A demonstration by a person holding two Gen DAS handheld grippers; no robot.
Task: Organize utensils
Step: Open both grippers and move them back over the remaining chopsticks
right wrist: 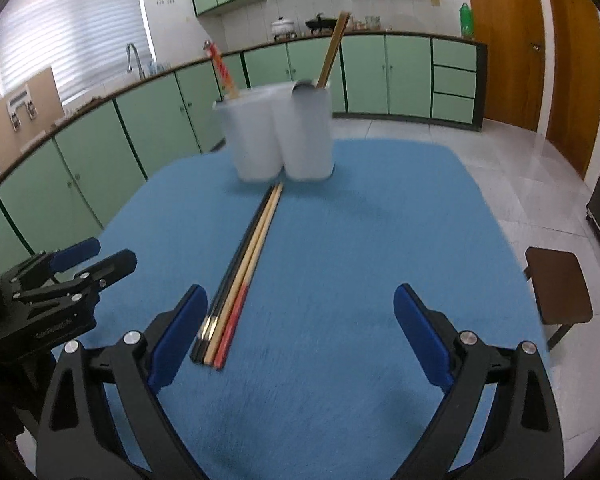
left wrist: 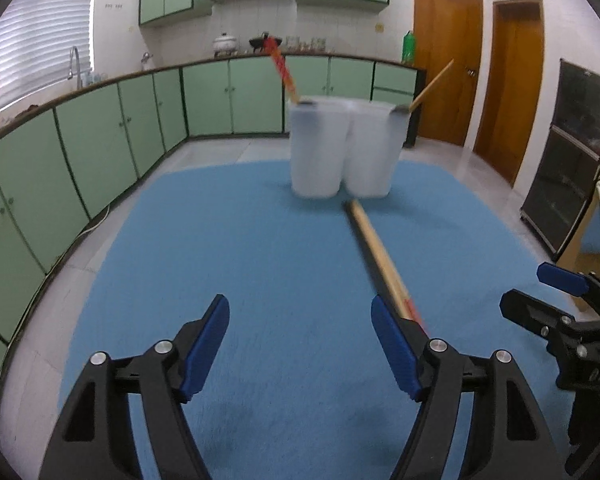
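Two white plastic cups stand side by side at the far end of the blue cloth [left wrist: 240, 240]. The left cup [left wrist: 318, 148] [right wrist: 252, 140] holds a red-patterned chopstick [left wrist: 282, 68]. In the right cup [left wrist: 374, 148] [right wrist: 308, 136] leans a plain wooden chopstick [left wrist: 432, 86]. A bundle of black, wooden and red-ended chopsticks [right wrist: 248, 264] [left wrist: 380, 256] lies flat on the cloth, pointing at the cups. My left gripper [left wrist: 298, 304] [right wrist: 112, 252] is open and empty, with the bundle just outside its right finger. My right gripper [right wrist: 299, 292] [left wrist: 526, 284] is open and empty; the bundle lies by its left finger.
Green floor cabinets [left wrist: 100, 140] run along the left and back walls. A brown stool [right wrist: 558, 286] stands off the table's right edge. A dark glass-front cabinet [left wrist: 576, 152] and wooden doors [left wrist: 446, 60] are at the right.
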